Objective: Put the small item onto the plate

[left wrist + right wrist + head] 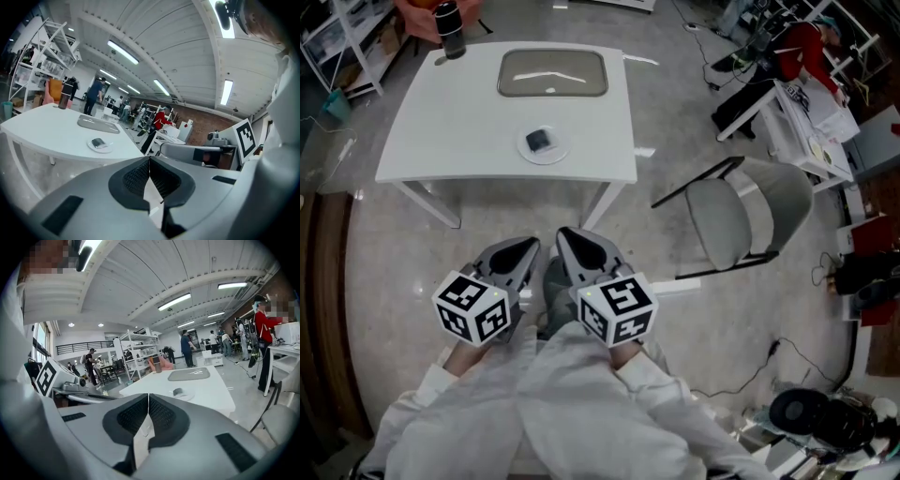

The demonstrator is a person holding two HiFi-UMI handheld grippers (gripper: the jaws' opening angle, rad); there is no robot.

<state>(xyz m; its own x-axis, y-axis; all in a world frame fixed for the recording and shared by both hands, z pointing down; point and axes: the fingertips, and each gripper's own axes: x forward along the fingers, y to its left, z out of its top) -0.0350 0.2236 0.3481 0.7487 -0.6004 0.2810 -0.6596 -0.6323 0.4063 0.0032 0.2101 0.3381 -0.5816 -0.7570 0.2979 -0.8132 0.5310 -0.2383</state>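
We hold the two grippers side by side low in the head view, close to our body and well short of the table (pixel 441 141); white sleeves (pixel 609 403) run back from both. The left gripper (pixel 523 249) has its jaws pressed together with nothing between them; its own view shows the dark ribbed pads meeting in one thin line. The right gripper (pixel 572 242) is the same, jaws together and empty; the two sit just beside each other, both pointing toward the table's near edge and tilted a little downward.

The item (pixel 539 140), small and dark, lies on the plate (pixel 555 155); the plate is round and white and stands about midway across the table, nearer the edge that faces us. Beyond it, toward the far edge, lies a grey tray (pixel 553 73) with rounded corners, apart from the plate; a black bottle (pixel 448 28) stands upright at the far left corner. Neither gripper touches the item, the plate or the table.

To the right of the table stands a grey chair (pixel 741 220), apart from it. In both gripper views we see the plate with the item on it ahead, past the closed tips; farther back in the room people (pixel 188 348) stand near shelves (pixel 136 352).
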